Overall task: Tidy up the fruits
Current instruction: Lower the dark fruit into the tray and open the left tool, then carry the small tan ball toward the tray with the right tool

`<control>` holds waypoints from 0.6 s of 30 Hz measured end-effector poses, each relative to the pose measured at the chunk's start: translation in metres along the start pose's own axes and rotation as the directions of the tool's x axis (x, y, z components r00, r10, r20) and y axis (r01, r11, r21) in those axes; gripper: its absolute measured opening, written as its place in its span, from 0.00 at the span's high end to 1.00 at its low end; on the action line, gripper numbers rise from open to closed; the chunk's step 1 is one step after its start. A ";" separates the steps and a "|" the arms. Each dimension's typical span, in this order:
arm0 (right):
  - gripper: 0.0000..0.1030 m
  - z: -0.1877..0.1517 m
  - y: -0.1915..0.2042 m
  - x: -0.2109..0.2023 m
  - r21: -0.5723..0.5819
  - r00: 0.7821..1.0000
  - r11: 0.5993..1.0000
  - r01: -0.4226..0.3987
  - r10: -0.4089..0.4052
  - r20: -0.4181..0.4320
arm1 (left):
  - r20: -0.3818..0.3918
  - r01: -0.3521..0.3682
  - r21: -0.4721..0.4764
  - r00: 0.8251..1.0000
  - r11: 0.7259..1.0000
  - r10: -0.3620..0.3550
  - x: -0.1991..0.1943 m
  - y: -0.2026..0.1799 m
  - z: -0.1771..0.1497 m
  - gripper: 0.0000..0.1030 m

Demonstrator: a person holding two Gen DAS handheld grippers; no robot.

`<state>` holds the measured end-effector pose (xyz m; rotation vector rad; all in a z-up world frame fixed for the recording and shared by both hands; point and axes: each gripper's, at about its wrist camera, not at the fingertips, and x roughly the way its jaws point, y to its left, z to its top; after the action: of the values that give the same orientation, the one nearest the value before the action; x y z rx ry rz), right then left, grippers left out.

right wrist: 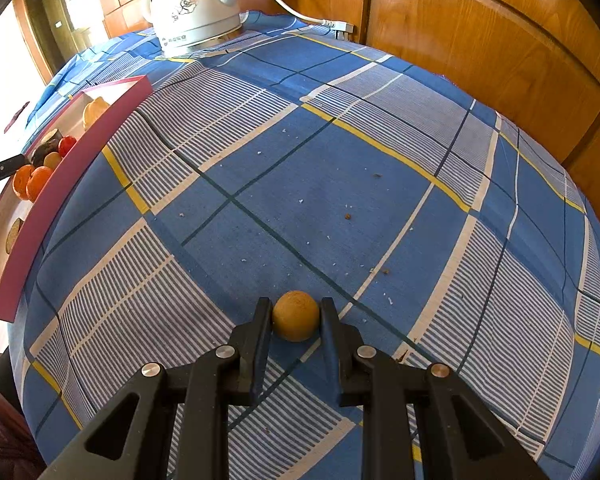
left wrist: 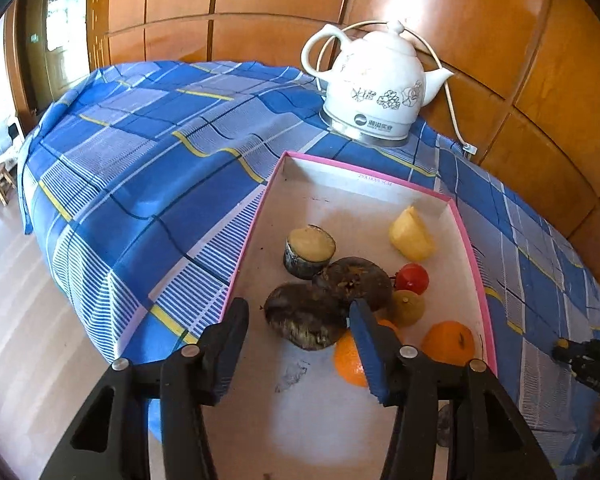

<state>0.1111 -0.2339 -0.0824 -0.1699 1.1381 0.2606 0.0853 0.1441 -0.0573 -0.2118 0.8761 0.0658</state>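
Nearest the right wrist camera, the right gripper [right wrist: 296,314] has its two black fingers [right wrist: 260,332] pressed against either side of a small round tan fruit [right wrist: 295,315], which sits on the blue checked tablecloth [right wrist: 340,184]; the jaws are clamped on it. Crumbs are scattered over the cloth ahead of it.

In the left wrist view, the left gripper [left wrist: 298,330] hangs over the near end of a pink-edged cardboard box [left wrist: 472,256] with its jaws standing apart and nothing between them. Its blue-padded fingers [left wrist: 366,354] frame the closest fruit without touching it. That fruit is a dark, rough-skinned piece [left wrist: 306,316], and a second dark piece [left wrist: 354,280] lies touching it just behind. A short cut stump with a pale top face [left wrist: 309,250] stands beyond those two, near the box's left wall. Towards the far right corner lies a pale yellow wedge [left wrist: 411,238]. Along the right side sit a small red fruit [left wrist: 413,278], an olive-yellow fruit [left wrist: 408,307] just in front of it, and an orange [left wrist: 448,342] close to the right wall. Another orange [left wrist: 350,362] is partly hidden behind the right-hand finger. A grey smudge on the box floor may be a stain; the view is too soft to be sure.

Behind the box a white ceramic electric kettle [left wrist: 374,88] with a flower print stands on its base, its white cord [left wrist: 448,96] trailing along the wood-panelled wall [left wrist: 500,40]. The box lies well to the left of the clamped fruit in the right wrist view.
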 end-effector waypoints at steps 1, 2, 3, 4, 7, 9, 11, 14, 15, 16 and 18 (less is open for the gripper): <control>0.77 0.000 0.001 0.000 0.000 1.000 1.000 0.001 -0.001 0.000 | 0.006 -0.002 0.003 1.000 1.000 0.002 -0.002 -0.001 -0.001 0.48; 0.77 0.000 0.001 0.000 0.000 1.000 1.000 0.001 -0.001 0.000 | 0.013 -0.006 0.004 1.000 1.000 0.006 -0.005 -0.002 -0.003 0.48; 0.77 0.000 0.001 0.000 0.000 1.000 1.000 0.001 -0.001 0.000 | 0.019 -0.012 0.003 1.000 1.000 0.012 -0.008 -0.003 -0.004 0.48; 0.77 0.000 0.001 0.000 0.000 1.000 1.000 0.001 -0.001 0.000 | 0.026 -0.017 0.001 1.000 1.000 0.017 -0.011 -0.003 -0.006 0.48; 0.77 0.000 0.001 0.000 -0.002 1.000 1.000 0.004 -0.004 0.000 | 0.039 -0.026 -0.013 0.999 1.000 0.026 -0.019 -0.005 -0.010 0.48; 0.77 0.000 0.000 0.000 -0.002 1.000 1.000 0.005 -0.005 -0.001 | 0.044 -0.036 -0.015 0.998 0.999 0.037 -0.023 -0.007 -0.013 0.48; 0.77 0.000 0.001 0.000 -0.004 1.000 1.000 0.006 -0.006 -0.001 | 0.050 -0.050 -0.019 0.997 0.999 0.051 -0.027 -0.010 -0.014 0.48; 0.77 0.000 0.001 0.000 -0.004 1.000 1.000 0.008 -0.008 -0.001 | 0.052 -0.058 -0.010 0.997 0.998 0.059 -0.033 -0.017 -0.017 0.48; 0.77 0.000 0.001 0.000 -0.006 1.000 1.000 0.009 -0.009 -0.001 | 0.053 -0.061 -0.004 0.997 0.998 0.061 -0.034 -0.019 -0.017 0.48; 0.77 0.000 0.002 0.000 -0.006 1.000 1.000 0.010 -0.010 -0.001 | 0.053 -0.063 0.003 0.997 0.998 0.063 -0.035 -0.022 -0.017 0.48; 0.77 0.000 0.002 -0.001 -0.005 1.000 1.000 0.011 -0.011 0.000 | 0.054 -0.060 0.013 0.997 0.998 0.059 -0.037 -0.028 -0.018 0.48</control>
<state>0.1102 -0.2325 -0.0820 -0.1807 1.1368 0.2543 0.0516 0.1143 -0.0354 -0.1700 0.8289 0.1198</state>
